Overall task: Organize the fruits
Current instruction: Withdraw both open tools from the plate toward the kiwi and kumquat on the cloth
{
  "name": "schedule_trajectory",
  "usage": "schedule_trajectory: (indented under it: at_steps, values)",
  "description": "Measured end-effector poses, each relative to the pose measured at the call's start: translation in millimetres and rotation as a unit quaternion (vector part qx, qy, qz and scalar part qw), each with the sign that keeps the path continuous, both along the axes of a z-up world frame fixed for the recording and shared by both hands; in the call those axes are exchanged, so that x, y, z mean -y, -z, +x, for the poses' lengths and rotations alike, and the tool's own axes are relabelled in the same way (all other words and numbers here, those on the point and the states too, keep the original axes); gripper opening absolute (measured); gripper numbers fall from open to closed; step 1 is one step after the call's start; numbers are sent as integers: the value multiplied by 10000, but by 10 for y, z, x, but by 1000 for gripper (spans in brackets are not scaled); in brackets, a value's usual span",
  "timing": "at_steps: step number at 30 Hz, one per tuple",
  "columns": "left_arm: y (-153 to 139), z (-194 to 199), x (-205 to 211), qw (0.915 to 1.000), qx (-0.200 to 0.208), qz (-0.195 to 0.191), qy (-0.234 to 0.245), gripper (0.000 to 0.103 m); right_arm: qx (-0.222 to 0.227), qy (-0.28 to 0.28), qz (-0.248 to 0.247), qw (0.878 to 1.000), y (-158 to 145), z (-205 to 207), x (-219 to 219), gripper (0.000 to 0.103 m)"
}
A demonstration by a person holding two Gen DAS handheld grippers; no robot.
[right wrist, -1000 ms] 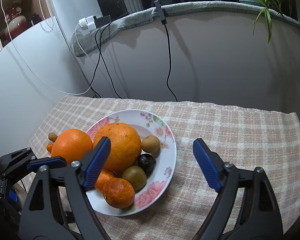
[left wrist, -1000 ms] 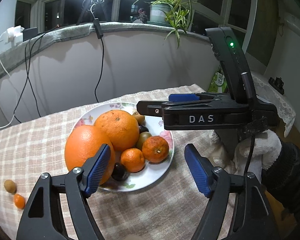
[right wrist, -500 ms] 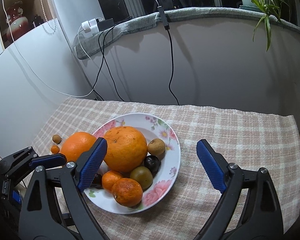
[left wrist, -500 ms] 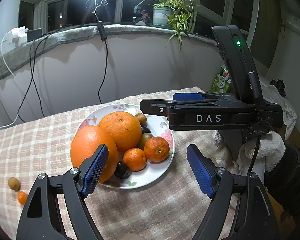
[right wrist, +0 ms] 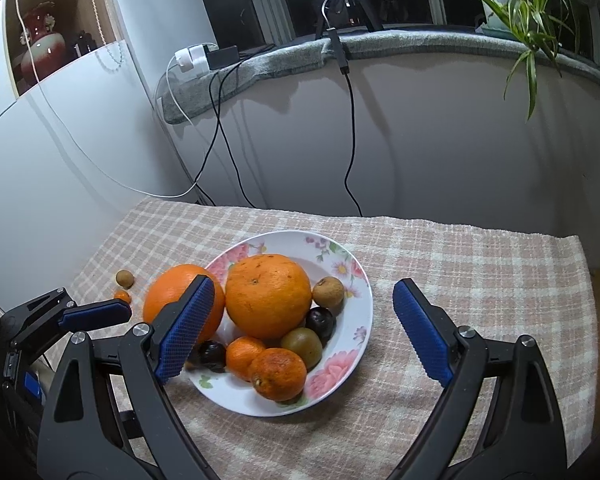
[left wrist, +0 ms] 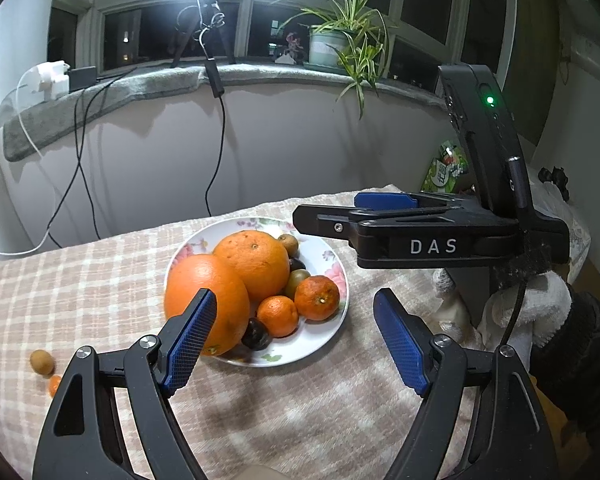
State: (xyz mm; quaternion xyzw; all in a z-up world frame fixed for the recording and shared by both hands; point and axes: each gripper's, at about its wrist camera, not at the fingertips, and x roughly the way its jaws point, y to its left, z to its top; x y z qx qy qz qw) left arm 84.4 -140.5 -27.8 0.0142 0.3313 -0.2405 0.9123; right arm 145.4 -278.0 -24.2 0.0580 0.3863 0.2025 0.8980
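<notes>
Partly hidden behind the blue left pad (right wrist: 184, 326): the big orange (right wrist: 180, 300) at the rim of the floral plate (right wrist: 340, 376). Dark plums (right wrist: 320, 322) half buried under bigger fruit. Piled on that plate, mid-table on the checked cloth (right wrist: 480, 280): a second big orange (right wrist: 268, 294), stem end up, plus mandarins (right wrist: 278, 374). Off the plate, two small fruits (left wrist: 42, 362). Left gripper (left wrist: 296, 340) and right gripper (right wrist: 300, 328) both spread wide, holding nothing, touching nothing.
</notes>
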Motion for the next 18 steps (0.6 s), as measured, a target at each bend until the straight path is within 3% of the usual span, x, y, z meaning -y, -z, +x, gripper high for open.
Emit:
schedule_trajectory:
  at_steps: [8, 18]
  values:
    - [-45, -65, -211, 9998, 63, -59, -166, 81, 186, -114, -7, 9998, -105, -133, -135, 93]
    - [-40, -80, -837, 9970, 61, -111, -763, 81, 407, -425, -33, 9983, -213, -298, -424, 93]
